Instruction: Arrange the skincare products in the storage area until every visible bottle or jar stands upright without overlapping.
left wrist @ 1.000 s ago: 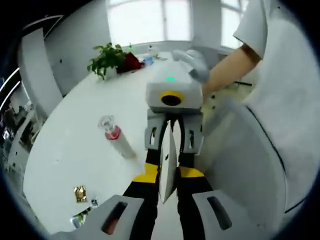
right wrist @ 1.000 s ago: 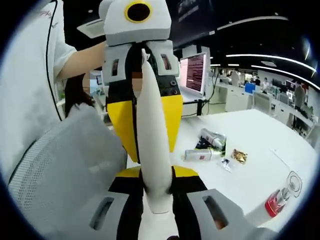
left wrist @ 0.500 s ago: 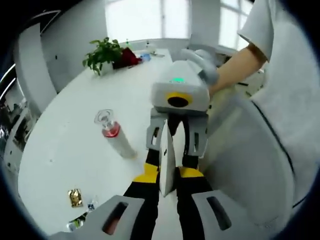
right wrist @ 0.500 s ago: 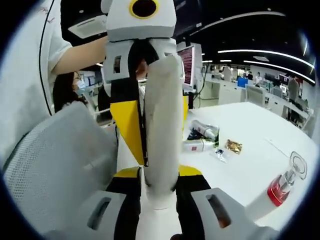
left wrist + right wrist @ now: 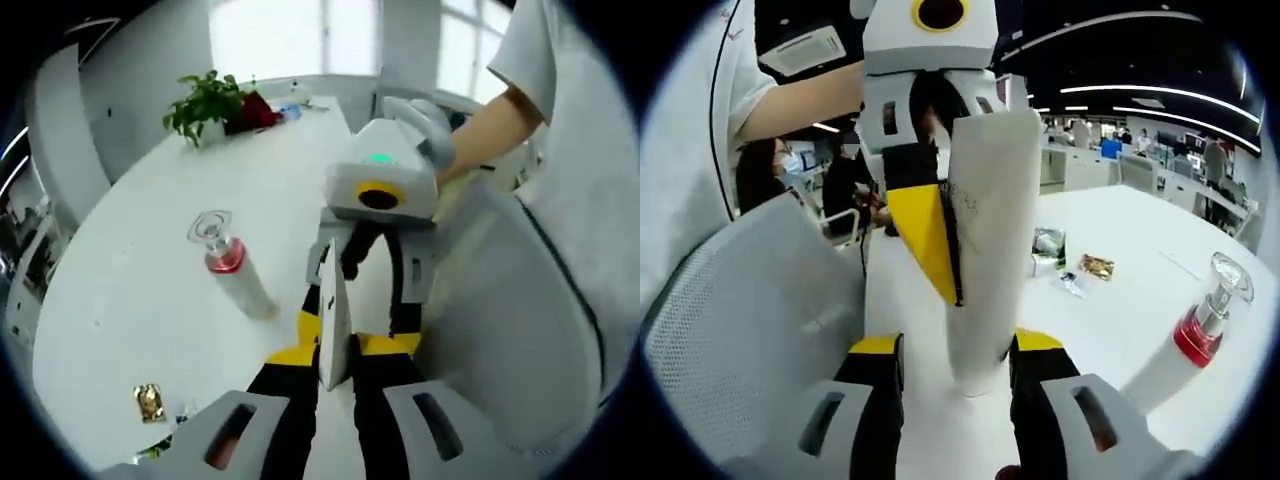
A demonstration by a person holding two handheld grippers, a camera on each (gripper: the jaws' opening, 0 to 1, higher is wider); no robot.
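left claw [image 5: 340, 350]: closed on the flat crimped end of the white tube [image 5: 333, 318], which shows edge-on between its yellow-tipped jaws in the left gripper view; in the right gripper view it reaches in from the top, one yellow jaw flat against the tube's side
right claw [image 5: 958, 345]: open; its jaws stand apart on either side of the tube's rounded lower end, with a clear gap on the view's left side; whether the other jaw touches the tube, I cannot tell
white tube: held in the air between the two facing claws, above the edge of the surface [image 5: 120, 270] and beside the grey mesh chair back [image 5: 750, 300]
pump bottle [image 5: 230, 275]: white body, red collar, clear cap; alone out on the surface, well apart from the tube; it looks to rest on its base, though the rolled views leave that unsure
gold sachet [image 5: 148, 400]: flat on the surface, near the small silver packs [image 5: 1045, 245] lying beside it
potted plant [image 5: 205, 105]: at the far end of the surface, by the window
person: a gloved hand [image 5: 420, 120] grips the right claw's body; white sleeve alongside
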